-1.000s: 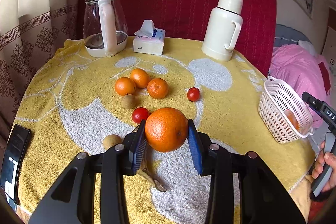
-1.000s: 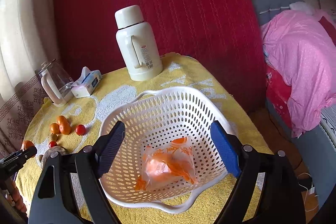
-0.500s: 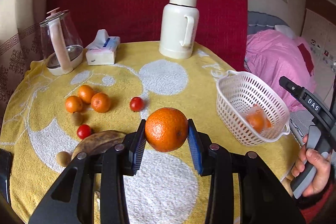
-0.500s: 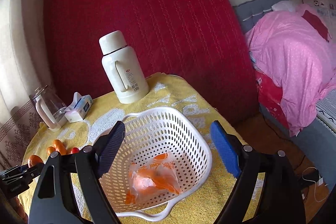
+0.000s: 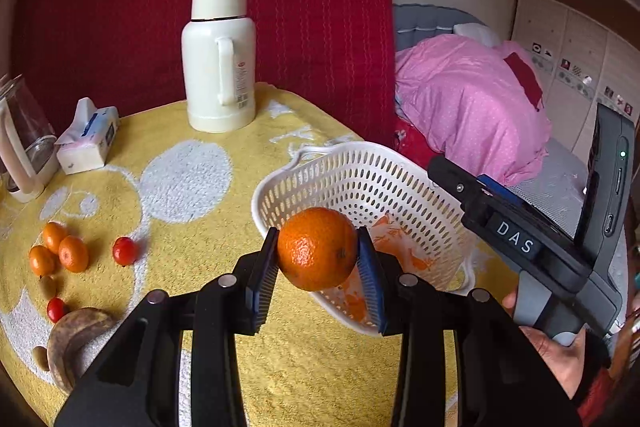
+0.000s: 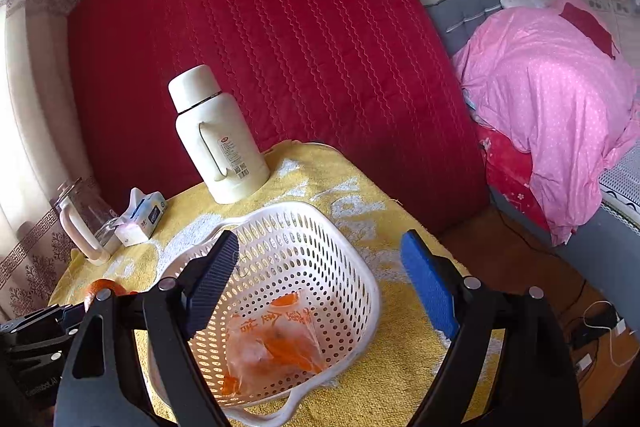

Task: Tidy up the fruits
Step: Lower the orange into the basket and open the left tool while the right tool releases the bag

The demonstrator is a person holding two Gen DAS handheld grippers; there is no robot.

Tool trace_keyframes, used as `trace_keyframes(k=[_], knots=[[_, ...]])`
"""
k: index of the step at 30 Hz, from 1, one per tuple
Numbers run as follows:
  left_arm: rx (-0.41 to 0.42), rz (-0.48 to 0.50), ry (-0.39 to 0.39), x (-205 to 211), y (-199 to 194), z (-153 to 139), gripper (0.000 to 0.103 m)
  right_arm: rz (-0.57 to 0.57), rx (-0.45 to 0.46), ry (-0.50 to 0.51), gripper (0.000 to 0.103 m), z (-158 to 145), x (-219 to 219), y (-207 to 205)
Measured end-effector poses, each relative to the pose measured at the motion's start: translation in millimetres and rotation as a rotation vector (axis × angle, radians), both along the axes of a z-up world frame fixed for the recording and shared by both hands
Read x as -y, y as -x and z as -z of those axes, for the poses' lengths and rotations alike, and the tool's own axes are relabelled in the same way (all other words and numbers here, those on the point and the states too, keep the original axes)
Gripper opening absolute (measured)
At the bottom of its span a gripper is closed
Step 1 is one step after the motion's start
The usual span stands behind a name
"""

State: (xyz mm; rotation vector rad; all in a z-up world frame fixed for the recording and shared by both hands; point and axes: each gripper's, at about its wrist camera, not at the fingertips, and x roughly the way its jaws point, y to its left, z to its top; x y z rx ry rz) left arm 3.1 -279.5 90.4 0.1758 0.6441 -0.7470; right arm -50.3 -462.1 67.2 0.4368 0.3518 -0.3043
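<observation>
Presently your white basket (image 5: 360, 171) lies just beyond the left gripper (image 5: 318, 263), whose jaws pinch the orange (image 5: 316, 247) squarely between the pads. Your right gripper (image 6: 320, 283) stands spread and empty around the basket's near side, seemingly clear of the rim.

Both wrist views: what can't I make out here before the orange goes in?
- White perforated plastic basket: left wrist view, near rim behind the round orange.
- Clear orange-printed bag: contents blurred, right wrist view.
- Glass kettle: cut by left edge.
- Right gripper: whether its fingers touch the basket.
</observation>
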Motion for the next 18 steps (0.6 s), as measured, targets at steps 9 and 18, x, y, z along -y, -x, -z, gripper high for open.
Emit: trace_keyframes(k=[9, 18], knots=[[0.0, 0.044, 0.006, 15.7, -0.3, 2.0, 0.041, 0.016, 0.001, -0.021, 0.085, 4.2, 6.2, -0.2], [0.019, -0.019, 0.014, -3.2, -2.1, -0.5, 0.092, 0.018, -0.008, -0.016, 0.09, 6.6, 4.0, -0.6]])
